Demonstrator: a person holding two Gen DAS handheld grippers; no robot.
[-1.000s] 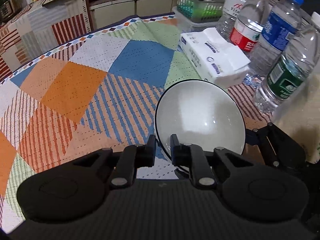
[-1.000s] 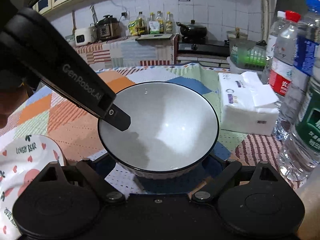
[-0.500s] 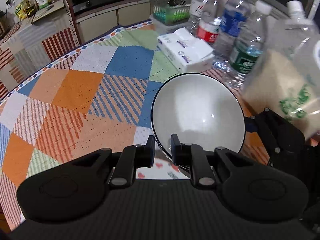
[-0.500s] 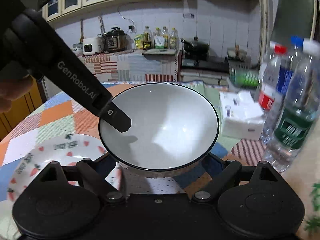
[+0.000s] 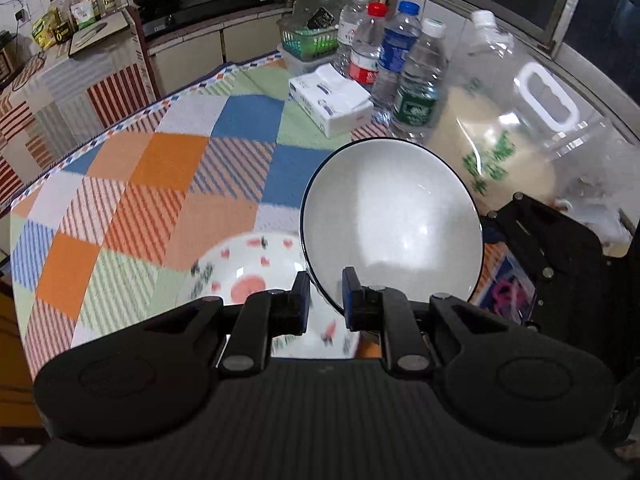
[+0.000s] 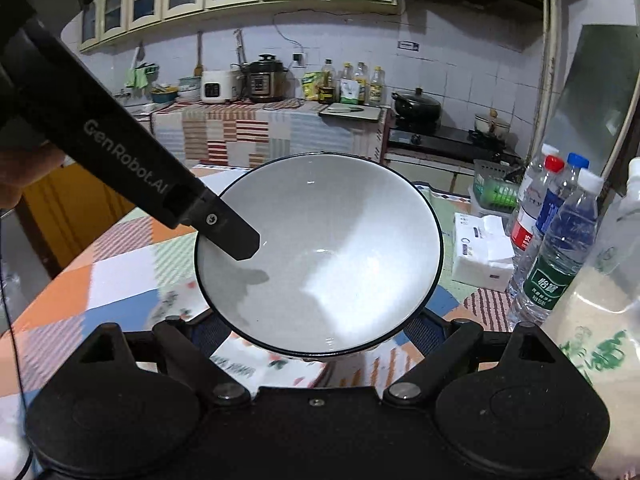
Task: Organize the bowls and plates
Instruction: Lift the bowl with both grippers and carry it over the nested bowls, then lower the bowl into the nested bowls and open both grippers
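Observation:
A white bowl (image 5: 392, 224) with a thin black rim hangs in the air above the patchwork tablecloth (image 5: 168, 184). My left gripper (image 5: 326, 284) is shut on its near rim, one finger inside and one outside. In the right wrist view the bowl (image 6: 320, 256) sits between the wide-spread fingers of my right gripper (image 6: 318, 344), which clamp its lower wall; their tips are hidden under it. The left gripper's finger (image 6: 236, 240) reaches in over the rim. A white plate (image 5: 248, 264) with red hearts lies on the cloth below, blurred.
Several water bottles (image 5: 416, 80), a tissue pack (image 5: 332, 100), a big clear jug (image 5: 512, 140) and a green basket (image 5: 308, 40) crowd the table's far right. The right gripper's body (image 5: 536, 232) is close beside the bowl. A kitchen counter (image 6: 280, 128) runs behind.
Both grippers have lifted the bowl higher and carried it back from the bottles. The heart plate has come into view under it. Neither grip has changed.

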